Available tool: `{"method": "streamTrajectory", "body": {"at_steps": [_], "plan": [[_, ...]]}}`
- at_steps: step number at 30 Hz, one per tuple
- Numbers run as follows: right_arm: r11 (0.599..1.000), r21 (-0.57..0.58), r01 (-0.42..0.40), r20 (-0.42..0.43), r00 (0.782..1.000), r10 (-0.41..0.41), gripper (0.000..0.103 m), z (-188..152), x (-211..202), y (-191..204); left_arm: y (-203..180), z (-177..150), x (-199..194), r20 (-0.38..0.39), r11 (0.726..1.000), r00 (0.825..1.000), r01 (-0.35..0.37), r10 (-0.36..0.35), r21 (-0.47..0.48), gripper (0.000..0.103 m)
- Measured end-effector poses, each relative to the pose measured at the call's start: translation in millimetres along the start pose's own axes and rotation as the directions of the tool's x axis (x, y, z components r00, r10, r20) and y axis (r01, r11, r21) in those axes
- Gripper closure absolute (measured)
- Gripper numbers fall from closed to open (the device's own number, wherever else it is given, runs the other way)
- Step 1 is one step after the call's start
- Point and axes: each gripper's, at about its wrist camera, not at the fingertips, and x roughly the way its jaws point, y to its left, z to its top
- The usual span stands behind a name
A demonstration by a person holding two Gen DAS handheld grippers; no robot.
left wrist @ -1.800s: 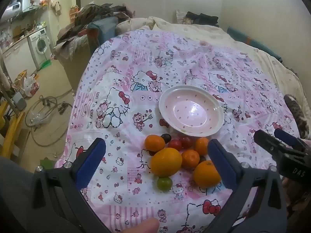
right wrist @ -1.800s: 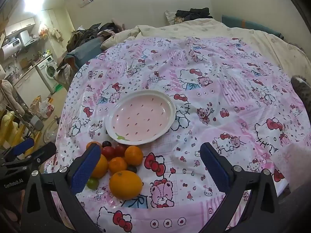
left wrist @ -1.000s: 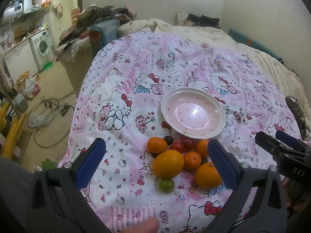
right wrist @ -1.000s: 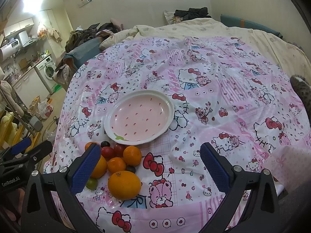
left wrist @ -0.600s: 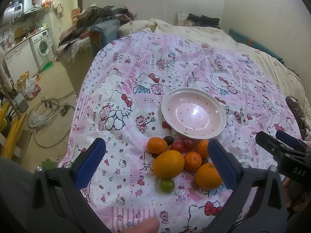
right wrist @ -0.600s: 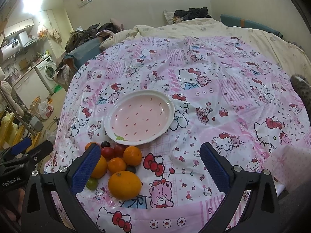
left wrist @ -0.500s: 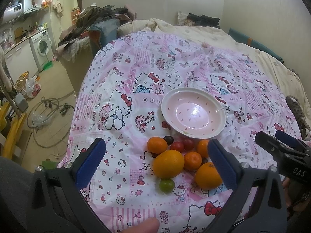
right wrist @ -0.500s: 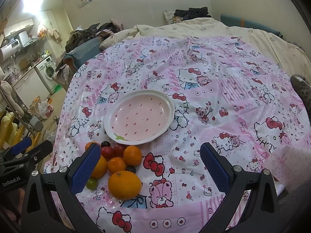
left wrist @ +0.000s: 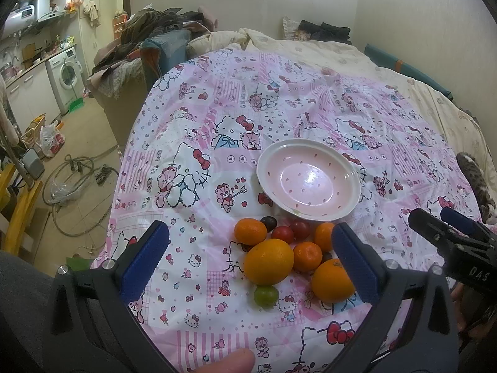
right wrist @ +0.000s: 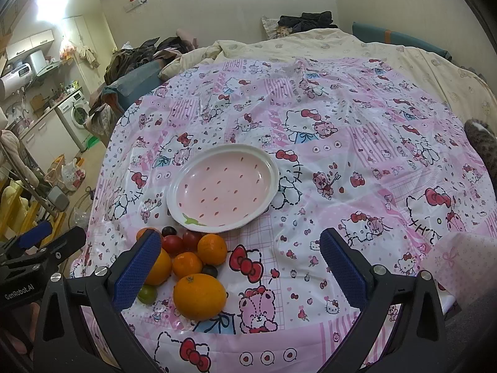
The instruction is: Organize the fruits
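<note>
An empty pink plate [left wrist: 354,183] [right wrist: 267,161] sits on the Hello Kitty cloth. Just in front of it lies a cluster of fruit: two large oranges [left wrist: 268,261] [right wrist: 199,296], several small mandarins [left wrist: 250,232] [right wrist: 212,248], red cherry tomatoes [left wrist: 282,234] [right wrist: 172,244], dark grapes [left wrist: 268,222] [right wrist: 210,270] and a green fruit [left wrist: 266,295] [right wrist: 146,294]. My left gripper [left wrist: 250,264] is open and empty, hovering above the fruit. My right gripper [right wrist: 242,267] is open and empty, held to the right of the fruit.
The cloth [left wrist: 248,118] covers a bed with a cream quilt [right wrist: 341,43] behind. A patterned slipper-like object [left wrist: 475,180] lies at the right edge. Floor with hoses [left wrist: 71,180], a washing machine [left wrist: 66,77] and piled clothes [left wrist: 155,31] are to the left.
Both grippers have stayed almost still; the left view drew back very slightly early on. Nothing was picked up or moved.
</note>
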Motion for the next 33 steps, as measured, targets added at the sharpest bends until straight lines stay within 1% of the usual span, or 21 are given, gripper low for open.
{"method": "streamTrajectory", "body": {"at_steps": [11, 15, 33], "plan": [[1.0, -0.005, 0.0, -0.002, 1.0, 0.0, 0.0, 0.5, -1.2, 0.5, -0.4, 0.1, 0.8, 0.001, 1.0, 1.0, -0.004, 0.004, 0.003, 0.0], [1.0, -0.007, -0.001, 0.005, 1.0, 0.001, 0.0, 1.7, -2.8, 0.9, -1.9, -1.1, 2.0, 0.001, 1.0, 1.0, -0.016, 0.016, 0.011, 0.0], [1.0, -0.008, 0.003, 0.001, 1.0, -0.003, 0.0, -0.9, 0.0, 0.4, -3.4, -4.6, 3.7, -0.003, 1.0, 1.0, -0.011, 0.011, 0.016, 0.0]]}}
